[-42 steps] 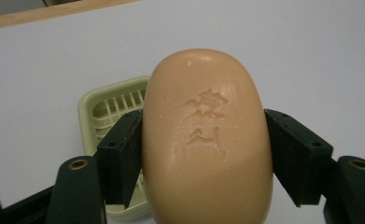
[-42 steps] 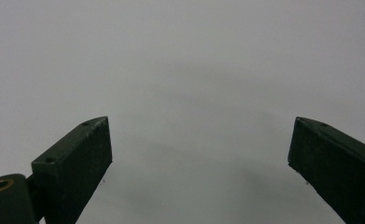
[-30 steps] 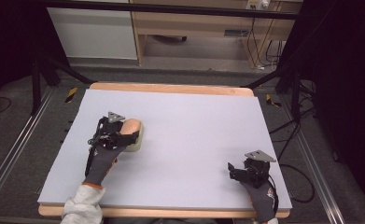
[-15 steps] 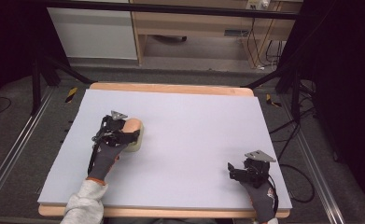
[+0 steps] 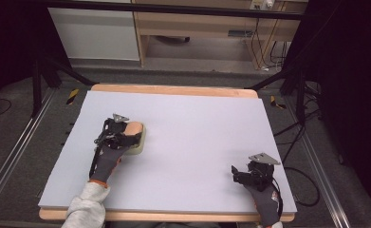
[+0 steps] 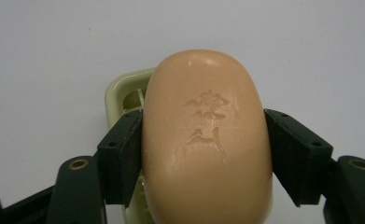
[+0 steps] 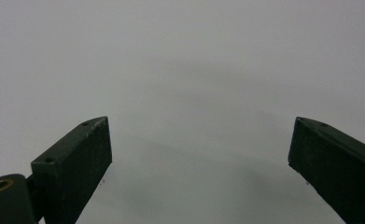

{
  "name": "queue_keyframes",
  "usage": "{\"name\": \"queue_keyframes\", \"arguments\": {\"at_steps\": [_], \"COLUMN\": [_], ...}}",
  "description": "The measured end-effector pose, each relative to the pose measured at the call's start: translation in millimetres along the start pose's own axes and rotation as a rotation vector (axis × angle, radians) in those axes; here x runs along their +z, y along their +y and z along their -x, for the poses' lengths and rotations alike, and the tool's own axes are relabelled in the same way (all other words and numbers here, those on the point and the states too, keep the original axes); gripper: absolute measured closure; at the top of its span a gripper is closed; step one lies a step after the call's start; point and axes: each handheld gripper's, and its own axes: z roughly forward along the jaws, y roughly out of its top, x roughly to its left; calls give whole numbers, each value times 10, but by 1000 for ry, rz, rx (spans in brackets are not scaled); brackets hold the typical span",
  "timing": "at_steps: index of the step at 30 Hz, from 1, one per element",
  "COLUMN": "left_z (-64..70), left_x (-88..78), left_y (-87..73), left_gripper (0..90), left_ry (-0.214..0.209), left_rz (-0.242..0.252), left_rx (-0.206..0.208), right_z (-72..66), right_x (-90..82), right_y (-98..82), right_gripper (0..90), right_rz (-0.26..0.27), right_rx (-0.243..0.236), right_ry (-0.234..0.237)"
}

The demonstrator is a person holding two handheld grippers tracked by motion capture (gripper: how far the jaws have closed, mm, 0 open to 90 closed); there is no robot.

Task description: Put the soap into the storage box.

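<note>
1. The left gripper view showed what the high view could not — the bar of soap [image 6: 207, 140] bore an embossed mark on its upper face, and a pale green soap dish [image 6: 124, 91] peeked out from under and behind it.
2. In the high view the soap [image 5: 134, 129] was just a peach patch over the dish [image 5: 139, 146], on the left part of the counter [image 5: 192, 128], with the person's gloved left hand [image 5: 108, 159] reaching in from the bottom edge.
3. The left hand-held gripper [image 6: 203, 140] was clamped on the soap; each black jaw pressed flat against one long side of the bar.
4. Whether the soap rested in the dish or hung just above it, I could not tell.
5. The right hand-held gripper [image 7: 199, 149] had its jaws set wide apart, with nothing between them — plain grey counter surface [image 7: 185, 60] lay ahead.
6. The high view placed that right hand-held gripper [image 5: 242, 175] near the counter's front right corner, well apart from the soap.
</note>
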Motion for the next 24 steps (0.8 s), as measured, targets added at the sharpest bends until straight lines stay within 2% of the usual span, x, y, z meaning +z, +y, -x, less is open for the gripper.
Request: {"name": "queue_keyframes", "arguments": {"at_steps": [14, 24], "left_z": [-23, -43], "left_x": [116, 153], "left_y": [-49, -69], "left_gripper": [316, 316], "left_ry": [13, 17], "left_rz": [-30, -33], "left_rx": [1, -5], "right_z": [-8, -6], "right_x": [10, 9], "right_y": [-1, 0], "right_gripper": [65, 64], "right_rz": [-5, -5], "right_rx": [-6, -6], "right_ry": [0, -1]}}
